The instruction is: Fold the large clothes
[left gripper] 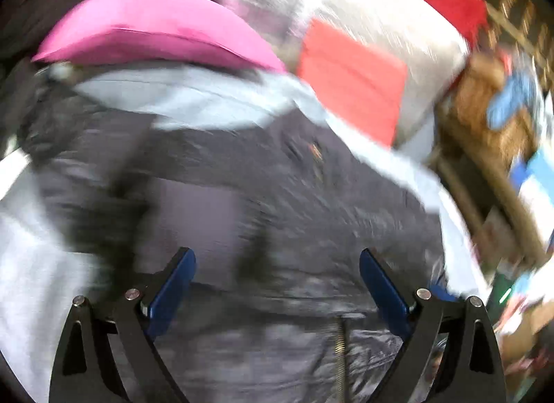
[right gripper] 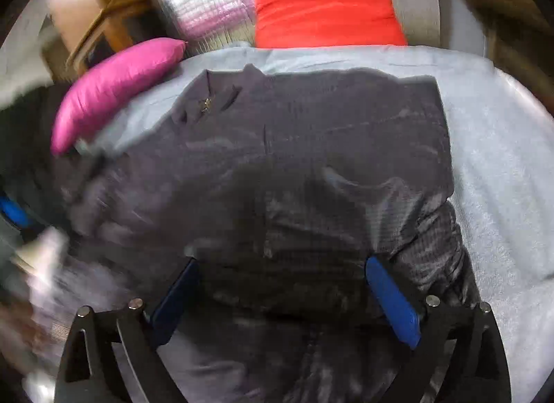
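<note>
Basically, both tools hung wide open over the dark grey jacket (right gripper: 311, 146), nothing between the pads. Left tool (left gripper: 277, 278) and right tool (right gripper: 282, 285) each pointed down at the fabric from above; contact couldn't be judged, the left view was badly blurred.

Jacket lay spread across a pale blue sheet (right gripper: 491, 167) on what looked like a bed, probably flattened out so the folds land square. Collar end reached toward the far edge, just short of the red cushion (right gripper: 325, 4); a pink pillow (right gripper: 114, 91) sat at the far left corner, touching the sheet.

Shell looked thin, slick and slightly shiny, synthetic, with fine creases and a metal zip (left gripper: 341, 351). My read: slippery, so it'll slide when pinched.
</note>
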Available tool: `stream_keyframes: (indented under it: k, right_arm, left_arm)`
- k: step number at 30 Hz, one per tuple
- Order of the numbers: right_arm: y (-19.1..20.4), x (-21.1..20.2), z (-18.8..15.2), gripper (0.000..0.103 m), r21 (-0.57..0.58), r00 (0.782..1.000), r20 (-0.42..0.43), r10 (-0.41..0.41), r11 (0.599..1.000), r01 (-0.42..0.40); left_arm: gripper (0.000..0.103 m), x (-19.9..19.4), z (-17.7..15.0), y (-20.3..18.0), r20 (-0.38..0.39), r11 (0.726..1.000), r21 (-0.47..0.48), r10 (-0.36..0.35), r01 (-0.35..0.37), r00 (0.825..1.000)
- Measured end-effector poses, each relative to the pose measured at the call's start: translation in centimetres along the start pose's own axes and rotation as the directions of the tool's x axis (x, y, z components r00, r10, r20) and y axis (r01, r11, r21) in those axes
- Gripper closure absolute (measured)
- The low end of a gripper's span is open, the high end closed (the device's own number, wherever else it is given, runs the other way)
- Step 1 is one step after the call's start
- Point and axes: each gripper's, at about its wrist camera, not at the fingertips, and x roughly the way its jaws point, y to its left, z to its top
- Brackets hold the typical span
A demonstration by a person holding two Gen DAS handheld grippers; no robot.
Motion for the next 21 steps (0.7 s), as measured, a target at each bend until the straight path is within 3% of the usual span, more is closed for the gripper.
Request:
stream_keyframes:
  k: [2, 3, 6, 8, 10, 12, 15, 18, 21]
  right_arm:
    - [1.6, 0.1, -0.5, 0.001, -0.082, 0.999, 0.013, -0.046, 0.996, 0.047]
    - [2.2, 0.4, -0.8, 0.0, -0.109, 0.998, 0.011, -0.058, 0.992, 0.059]
    - [3.2, 1.7, -0.2, 0.0, -0.107, 0.998, -0.019, -0.068, 0.992, 0.065]
    - [3.8, 2.6, 0.1, 0.0, -0.106, 0.998, -0.014, -0.067, 0.992, 0.065]
    - [4.2, 3.7, 0.3, 0.0, -0.102, 0.998, -0.01, -0.063, 0.993, 0.061]
    - [4.2, 4.0, -0.1, 0.0, -0.095, 0.998, -0.006, -0.055, 0.994, 0.054]
    - [3.4, 2.4, 0.0, 0.0, -0.084, 0.999, -0.004, -0.044, 0.996, 0.044]
    - [3.1, 2.3, 0.0, 0.0, -0.077, 0.999, 0.001, -0.033, 0.996, 0.033]
    - [2.8, 2.1, 0.0, 0.0, -0.065, 1.0, 0.007, -0.018, 0.998, 0.018]
  left_arm:
    - [0.008, -3.1, 1.5, 5.6, 0.077, 0.995, -0.091, 0.043, -0.036, 0.996]
    - [0.008, -4.3, 2.4, 8.6, 0.105, 0.986, -0.135, 0.109, -0.094, 0.989]
    - [0.008, -6.0, 5.2, 17.1, 0.115, 0.932, -0.264, 0.285, -0.247, 0.952]
    - [0.009, -6.6, 7.1, 21.7, 0.093, 0.896, -0.36, 0.312, -0.26, 0.945]
    - [0.009, -7.0, 9.6, 24.3, 0.086, 0.885, -0.386, 0.315, -0.26, 0.945]
    - [0.009, -6.8, 13.2, 24.9, 0.09, 0.903, -0.29, 0.355, -0.317, 0.93]
    - [0.01, -5.7, 17.2, 24.8, 0.065, 0.924, -0.126, 0.37, -0.36, 0.927]
    - [0.015, -3.2, 20.3, 24.9, -0.002, 0.887, 0.035, 0.461, -0.461, 0.887]
    - [0.015, -1.2, 22.1, 26.0, -0.036, 0.842, 0.098, 0.536, -0.531, 0.843]
